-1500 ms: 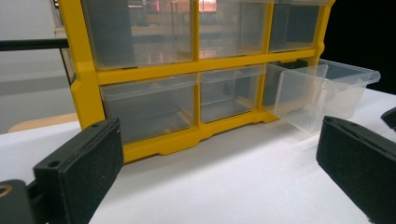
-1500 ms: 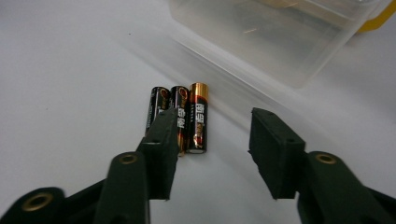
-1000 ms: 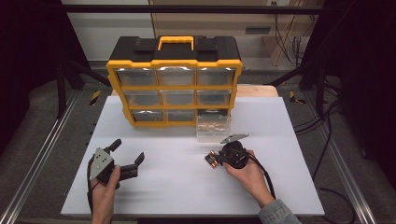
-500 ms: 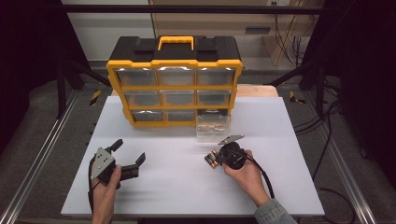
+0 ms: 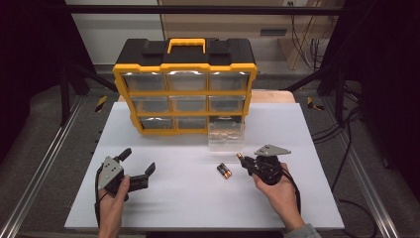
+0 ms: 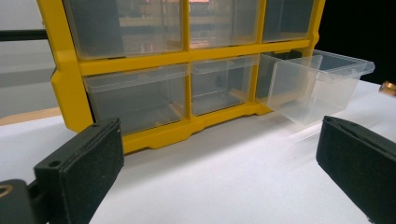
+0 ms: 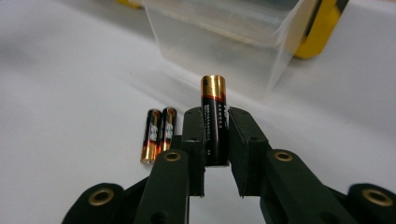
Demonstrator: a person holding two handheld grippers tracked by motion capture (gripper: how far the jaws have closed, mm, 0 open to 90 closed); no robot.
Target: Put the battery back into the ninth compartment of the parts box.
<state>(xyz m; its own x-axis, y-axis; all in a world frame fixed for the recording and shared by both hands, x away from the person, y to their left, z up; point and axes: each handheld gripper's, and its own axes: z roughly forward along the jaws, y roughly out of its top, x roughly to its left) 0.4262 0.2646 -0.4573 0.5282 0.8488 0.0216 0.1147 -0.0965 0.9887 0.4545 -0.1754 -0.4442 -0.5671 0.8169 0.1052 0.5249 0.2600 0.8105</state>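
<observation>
My right gripper [image 7: 215,140] is shut on a black and gold AA battery [image 7: 214,122], which stands up between its jaws. In the high view that gripper [image 5: 244,162] hovers right of centre, its battery [image 5: 239,157] pointing toward the clear drawer [image 5: 226,134] pulled out of the yellow organizer [image 5: 185,115]. Two more batteries [image 5: 224,171] lie side by side on the white table [image 5: 198,203], and in the right gripper view they [image 7: 158,133] sit just left of the jaws. Near the front left, my left gripper [image 5: 137,162] is open and holds nothing; its jaws [image 6: 219,158] face the organizer [image 6: 140,70].
The organizer's other clear drawers [image 6: 135,95] are closed. The pulled-out drawer [image 6: 317,86] juts onto the table at the organizer's lower right. Dark frame rails [image 5: 44,163] run along both sides of the table, and cables [image 5: 346,134] lie at the right.
My right gripper has drawn back to the right from the batteries, carrying one with it and leaving two on the table. The left gripper has barely moved.
</observation>
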